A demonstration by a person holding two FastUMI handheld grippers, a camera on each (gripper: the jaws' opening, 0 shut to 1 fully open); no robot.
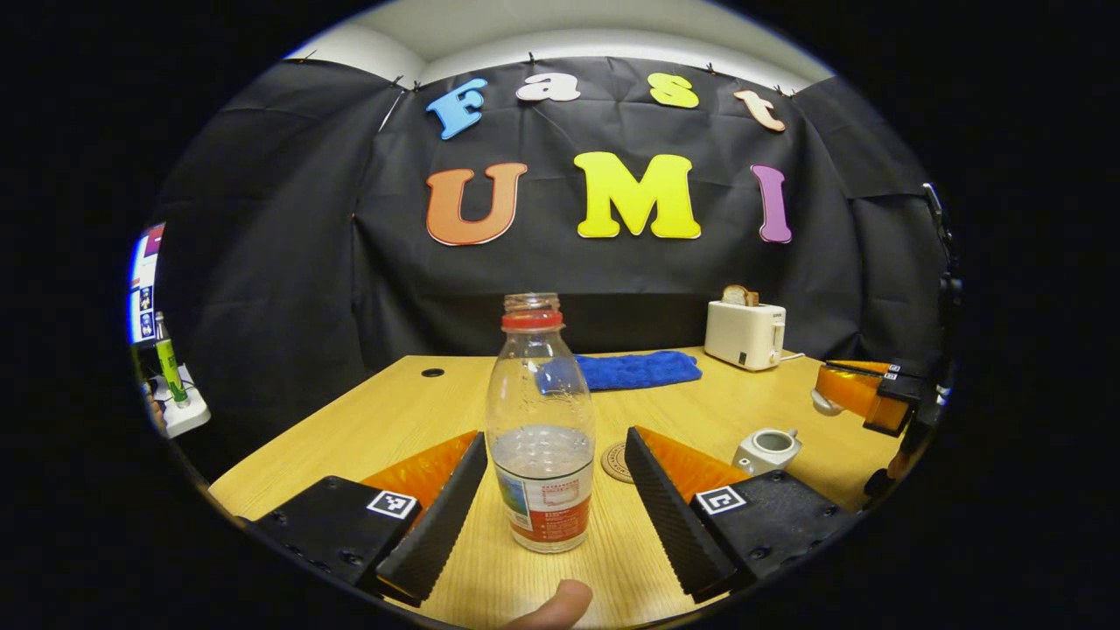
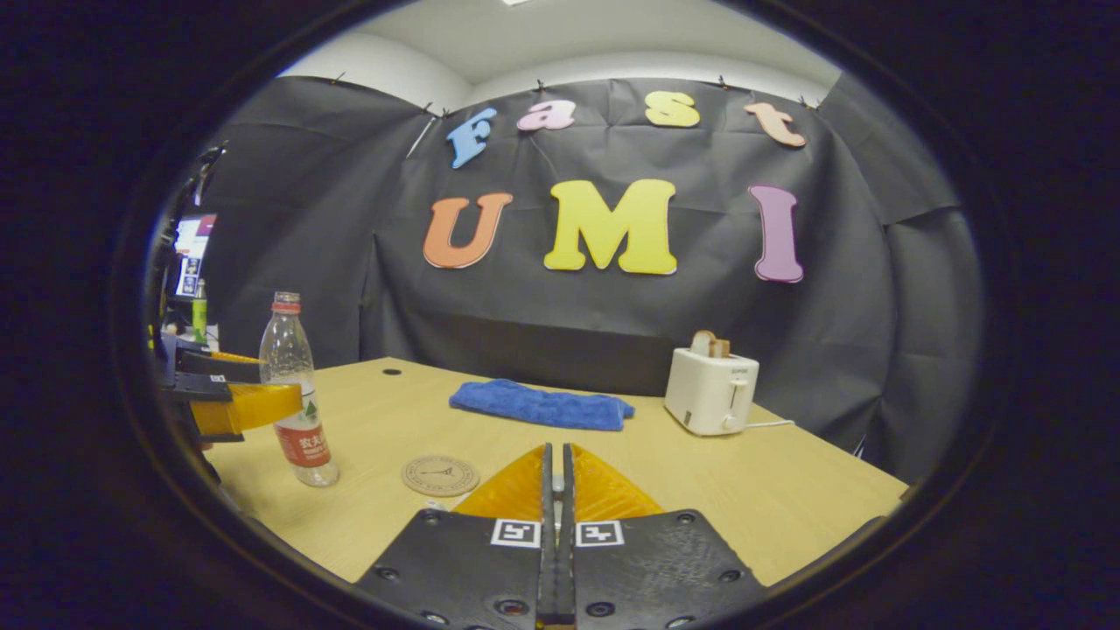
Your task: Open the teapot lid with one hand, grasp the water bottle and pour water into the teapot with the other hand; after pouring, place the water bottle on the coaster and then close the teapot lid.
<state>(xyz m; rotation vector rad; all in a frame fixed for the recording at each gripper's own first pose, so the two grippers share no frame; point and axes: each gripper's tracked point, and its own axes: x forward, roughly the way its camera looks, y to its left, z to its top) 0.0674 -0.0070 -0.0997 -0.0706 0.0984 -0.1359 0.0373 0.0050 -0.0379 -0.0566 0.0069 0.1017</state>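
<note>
Left hand-held gripper (image 1: 542,490): fingers spread wide, one on each side of the water bottle (image 1: 541,429), neither touching it. Bottle stands upright on the tabletop (image 1: 420,411), cap off, roughly a third full. A fingertip (image 1: 560,605) shows at the bottom edge of the left gripper view.

Teapot (image 1: 766,451): lid off, opening exposed, sitting to the right of the bottle, just behind the left gripper's right finger. Coaster (image 1: 618,462) lies flat between bottle and teapot, bare.

Right hand-held gripper (image 2: 556,490): fingers clenched together. A small pale object sits pinched in the seam, possibly the lid's knob; too hidden to confirm. In the left gripper view this gripper hangs above and right of the teapot.

Background: blue cloth (image 2: 541,404) and toaster (image 2: 710,392) near the far edge
</note>
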